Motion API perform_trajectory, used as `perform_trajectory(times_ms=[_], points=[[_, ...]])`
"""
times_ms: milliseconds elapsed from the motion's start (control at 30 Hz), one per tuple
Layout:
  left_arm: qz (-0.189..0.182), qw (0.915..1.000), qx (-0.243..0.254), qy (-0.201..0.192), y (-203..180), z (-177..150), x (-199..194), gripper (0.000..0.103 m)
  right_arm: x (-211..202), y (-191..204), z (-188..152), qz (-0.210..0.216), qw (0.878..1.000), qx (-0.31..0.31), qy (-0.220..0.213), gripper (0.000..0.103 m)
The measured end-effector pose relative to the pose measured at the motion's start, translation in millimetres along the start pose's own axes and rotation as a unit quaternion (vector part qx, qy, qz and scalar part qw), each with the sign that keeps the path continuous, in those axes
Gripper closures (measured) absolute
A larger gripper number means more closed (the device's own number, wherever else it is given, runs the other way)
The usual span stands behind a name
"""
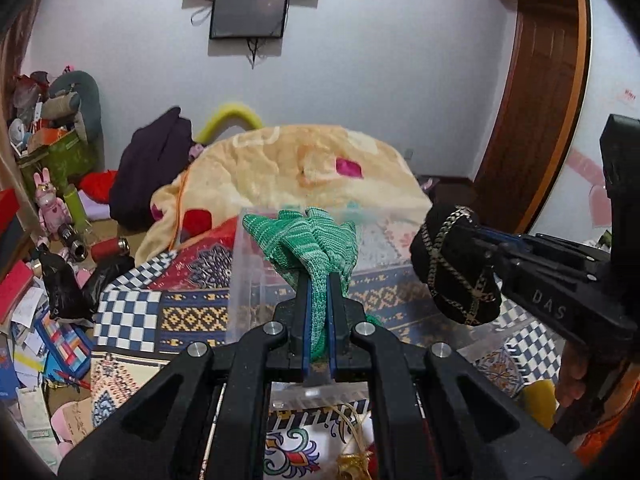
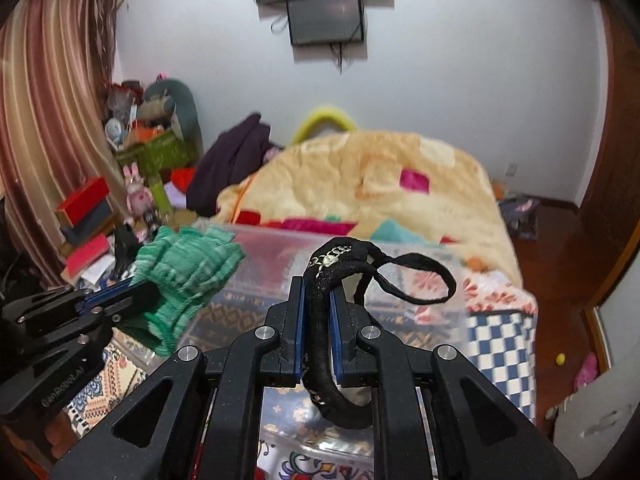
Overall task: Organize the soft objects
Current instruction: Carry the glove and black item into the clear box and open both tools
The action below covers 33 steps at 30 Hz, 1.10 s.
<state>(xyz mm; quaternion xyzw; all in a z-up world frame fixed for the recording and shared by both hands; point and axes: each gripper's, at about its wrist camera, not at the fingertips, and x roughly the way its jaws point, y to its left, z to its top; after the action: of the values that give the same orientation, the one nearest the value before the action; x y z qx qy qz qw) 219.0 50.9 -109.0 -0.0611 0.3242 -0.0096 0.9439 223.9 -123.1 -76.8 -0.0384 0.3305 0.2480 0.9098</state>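
Note:
My left gripper [image 1: 319, 280] is shut on a green knitted cloth [image 1: 308, 240], held over a clear plastic box [image 1: 244, 280] on the bed. The cloth also shows in the right wrist view [image 2: 188, 272], with the left gripper [image 2: 136, 296] at the left. My right gripper [image 2: 318, 284] is shut on a black fabric piece with a gold chain pattern [image 2: 340, 256]; a thin loop hangs off it to the right. In the left wrist view that black piece [image 1: 452, 268] is at the right, held by the right gripper [image 1: 480, 248], above the box.
The box sits on a patterned bedspread [image 1: 188, 312]. A cream blanket [image 1: 300, 164] is heaped behind it, with a dark purple garment [image 1: 152, 168] to its left. Boxes, toys and papers [image 1: 40, 280] clutter the left side. A wooden door [image 1: 540, 100] stands at right.

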Motion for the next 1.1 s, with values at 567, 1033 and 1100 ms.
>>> perform_trajectory(times_ms=[567,1033,1100], points=[[-0.003,0.999,0.027,0.036,-8,-13,6,0.096,7,11,-13,0.028,0.995,-0.042,0.081,0.089],[-0.035,0.9991,0.013,-0.021,-7,-12,-69,0.074,-59,-3,-12,0.027,0.999,-0.02,0.009,0.051],[-0.037,0.9987,0.015,-0.031,-8,-14,-80,0.066,-75,-7,-15,0.017,1.0,-0.017,-0.013,0.043]])
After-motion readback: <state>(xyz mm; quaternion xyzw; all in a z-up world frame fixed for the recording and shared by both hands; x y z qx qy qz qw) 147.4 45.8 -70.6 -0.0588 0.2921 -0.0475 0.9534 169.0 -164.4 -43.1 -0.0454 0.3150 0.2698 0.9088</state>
